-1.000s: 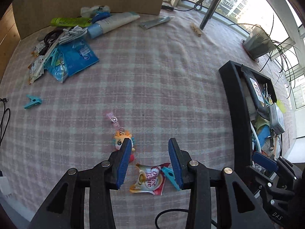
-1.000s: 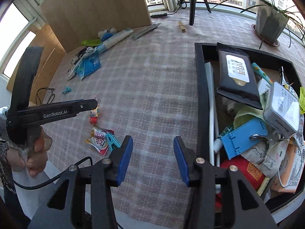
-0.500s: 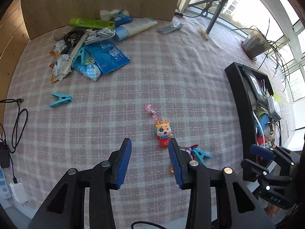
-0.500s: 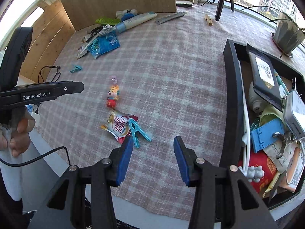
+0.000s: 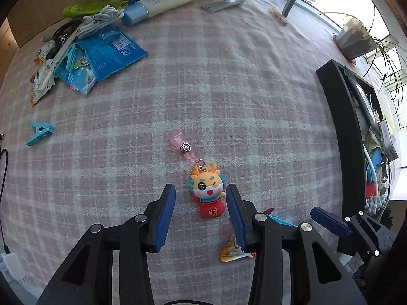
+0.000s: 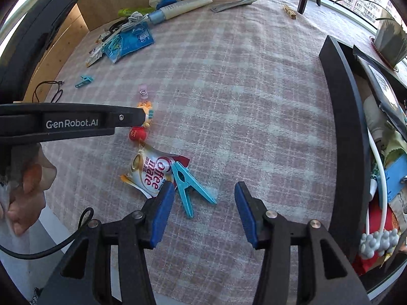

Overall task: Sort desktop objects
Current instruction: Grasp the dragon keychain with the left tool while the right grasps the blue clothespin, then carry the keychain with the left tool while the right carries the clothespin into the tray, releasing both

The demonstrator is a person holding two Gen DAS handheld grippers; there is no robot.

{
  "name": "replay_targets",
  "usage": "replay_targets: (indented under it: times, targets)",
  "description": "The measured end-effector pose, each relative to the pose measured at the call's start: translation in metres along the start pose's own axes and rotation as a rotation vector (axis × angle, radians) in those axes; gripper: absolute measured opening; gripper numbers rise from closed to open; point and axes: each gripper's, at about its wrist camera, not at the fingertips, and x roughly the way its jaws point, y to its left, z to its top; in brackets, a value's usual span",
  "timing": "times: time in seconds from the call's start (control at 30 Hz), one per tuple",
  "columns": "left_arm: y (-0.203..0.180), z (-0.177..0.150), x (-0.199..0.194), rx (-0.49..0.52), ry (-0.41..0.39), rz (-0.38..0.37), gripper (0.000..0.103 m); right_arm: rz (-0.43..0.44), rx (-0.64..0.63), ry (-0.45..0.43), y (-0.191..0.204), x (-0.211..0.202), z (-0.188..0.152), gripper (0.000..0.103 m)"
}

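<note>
A dragon keychain (image 5: 207,195) with a pink clip (image 5: 179,142) lies on the checked cloth. My left gripper (image 5: 200,193) points down over it. Its jaws are opening, and the charm lies between the fingers (image 5: 166,211) without being touched. In the right wrist view a blue clothespin (image 6: 190,190) lies partly on a Coffee mate sachet (image 6: 150,172). My right gripper (image 6: 203,190) hovers over the pin. Its jaws are opening too, and the pads are clear of it. The left gripper's body (image 6: 63,122) hides part of the keychain (image 6: 138,133) there.
A black tray (image 5: 340,132) (image 6: 346,127) full of sorted items stands at the right. At the far left is a pile of blue packets (image 5: 112,50), a white cable and tubes. A second blue clip (image 5: 39,133) lies alone. A cardboard wall stands behind and a potted plant (image 5: 356,38) far right.
My left gripper moved right and down, so the keychain is now between its fingers. My right gripper moved left and lower over the blue clothespin. Both jaws stand slightly wider.
</note>
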Motion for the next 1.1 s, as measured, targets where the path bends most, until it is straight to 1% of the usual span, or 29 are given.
replay_targets:
  times: [0.07,0.13,0.17,0.2,0.3,0.33,0.4,0.43,0.47,0.53,0.7,0.83,0.9,1.0,1.03,1.1]
  targets:
    - [0.001,0.0,0.006,-0.013,0.001,-0.013,0.039,-0.012,-0.015,0.008,0.002,0.006,0.0,0.049]
    - [0.002,-0.003,0.01,-0.021,-0.023,-0.01,0.04,-0.018,-0.017,0.019,0.003,0.013,-0.001,0.049]
    - [0.001,-0.004,0.009,-0.015,-0.038,0.001,0.04,-0.018,-0.017,0.023,0.003,0.016,-0.002,0.049]
    - [-0.001,-0.005,0.009,-0.005,-0.045,0.011,0.04,-0.027,-0.026,0.007,0.003,0.016,-0.003,0.049]
    - [-0.012,-0.012,0.01,0.046,-0.07,0.053,0.042,-0.066,-0.05,-0.007,0.006,0.017,-0.003,0.048]
    - [-0.015,-0.014,0.01,0.059,-0.079,0.065,0.041,-0.079,-0.049,-0.014,0.007,0.018,-0.002,0.046]
    - [-0.021,-0.016,0.01,0.072,-0.097,0.081,0.04,-0.1,-0.047,-0.027,0.007,0.017,-0.001,0.037]
    - [-0.022,-0.017,0.01,0.071,-0.105,0.082,0.039,-0.104,-0.042,-0.033,0.007,0.017,-0.001,0.03]
    - [-0.022,-0.018,0.009,0.066,-0.112,0.081,0.039,-0.106,-0.033,-0.04,0.006,0.016,-0.001,0.027]
    - [-0.023,-0.021,0.009,0.06,-0.126,0.087,0.035,-0.104,-0.02,-0.052,0.004,0.016,-0.001,0.024]
    - [-0.023,-0.034,0.008,0.066,-0.159,0.108,0.028,-0.083,0.008,-0.068,-0.001,0.014,-0.001,0.024]
    - [-0.025,-0.039,0.008,0.058,-0.164,0.106,0.028,-0.068,0.018,-0.067,-0.001,0.013,0.0,0.024]
    - [-0.018,-0.047,0.009,0.049,-0.16,0.102,0.028,-0.055,0.03,-0.063,-0.004,0.012,0.001,0.024]
    - [-0.013,-0.049,0.006,0.021,-0.147,0.088,0.027,-0.04,0.045,-0.068,-0.007,0.01,-0.001,0.024]
    - [-0.006,-0.048,0.006,0.01,-0.145,0.08,0.025,-0.039,0.049,-0.074,-0.008,0.008,0.0,0.024]
    - [0.014,-0.042,0.003,-0.011,-0.143,0.077,0.025,-0.03,0.055,-0.086,-0.011,0.001,0.001,0.024]
